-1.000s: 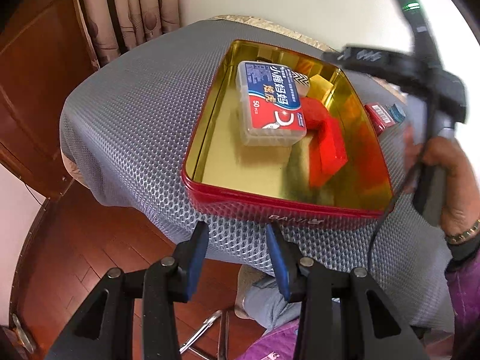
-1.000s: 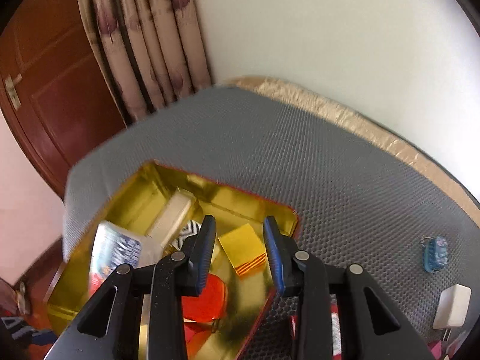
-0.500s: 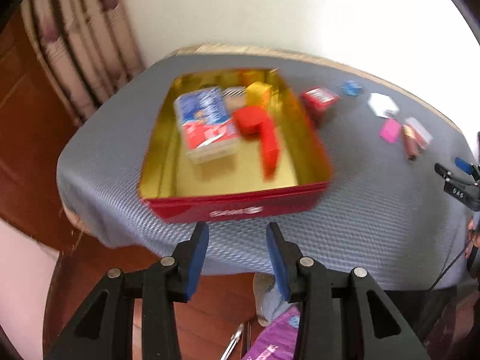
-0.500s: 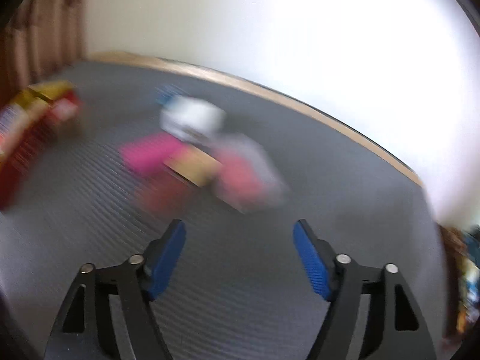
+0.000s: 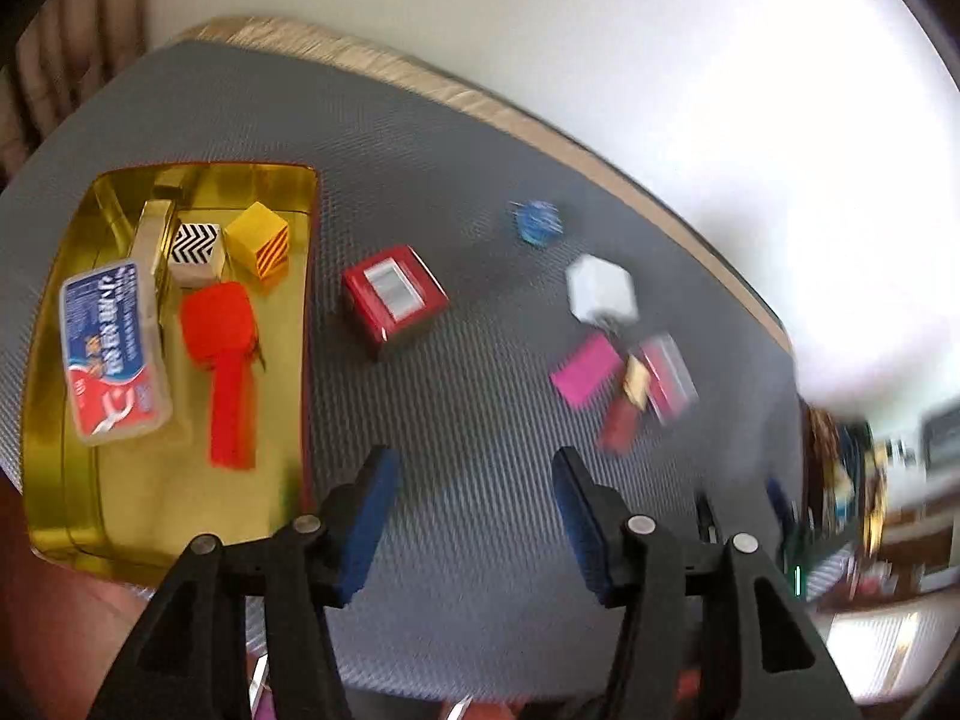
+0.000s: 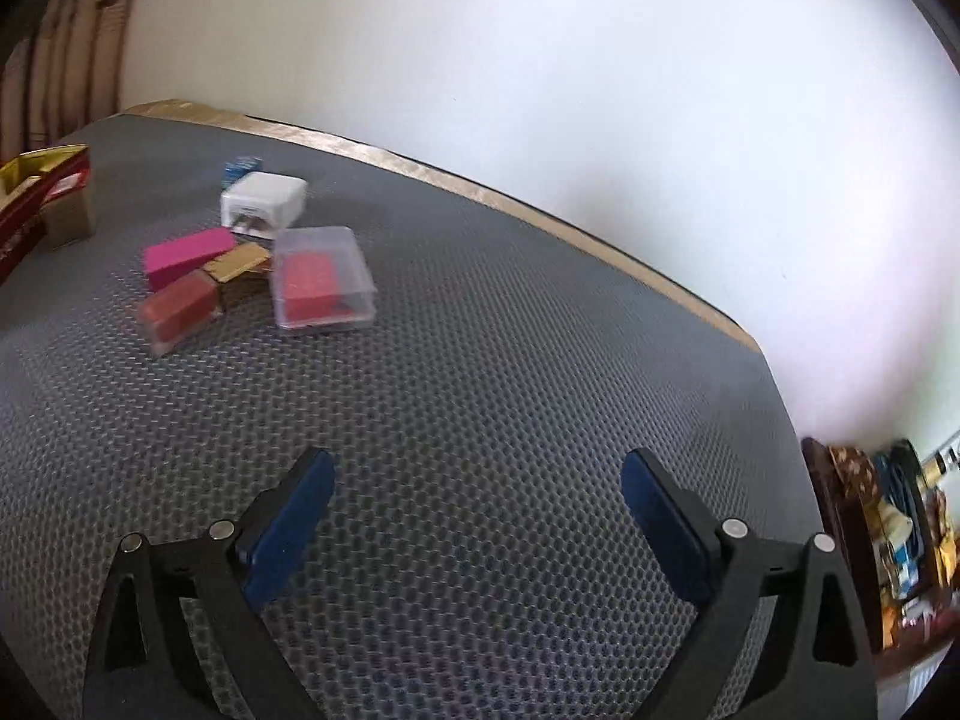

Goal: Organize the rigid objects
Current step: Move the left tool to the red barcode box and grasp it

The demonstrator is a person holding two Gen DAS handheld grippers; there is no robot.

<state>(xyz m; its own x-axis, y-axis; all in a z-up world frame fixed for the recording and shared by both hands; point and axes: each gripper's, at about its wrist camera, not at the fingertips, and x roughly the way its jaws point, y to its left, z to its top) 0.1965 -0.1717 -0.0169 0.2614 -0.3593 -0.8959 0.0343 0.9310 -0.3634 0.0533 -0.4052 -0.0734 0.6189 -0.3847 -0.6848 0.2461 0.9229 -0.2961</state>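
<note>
Left wrist view
- Left gripper (image 5: 471, 462): jaws spread and just been opening, nothing between them; it hung over bare grey mat.
- Mat (image 5: 468, 396): grey, honeycomb-textured, covering the table up to a tan edge by the white wall.
- Tin (image 5: 54, 480): gold inside, red rim, at the left of the mat.
- Tin contents: a clear box with a blue and red label (image 5: 114, 354), a red block (image 5: 219, 348), a zigzag-patterned cube (image 5: 195, 246) and a yellow cube (image 5: 259, 243).
- Red box (image 5: 394, 297): on the mat just beside the tin's right wall, apart from it.
- Blue item (image 5: 538, 222): small, blurred, farther back near the tan edge.
- White cube (image 5: 602, 291): right of the red box.
- Loose cluster: a pink block (image 5: 585, 369), with other small pieces just beside it too blurred to identify.

Right wrist view
- Right gripper (image 6: 477, 483): jaws spread wide and just been opening, empty, over bare mat.
- Loose cluster, upper left and well apart from the gripper: pink block (image 6: 187, 255), reddish block (image 6: 179, 309), gold piece (image 6: 237, 261) between them, clear case with a red insert (image 6: 321, 279) touching the gold piece.
- White cube (image 6: 263, 204): behind the cluster; the blue item (image 6: 240, 169) behind that.
- Tin (image 6: 36, 192): only its corner showed at the left edge.
</note>
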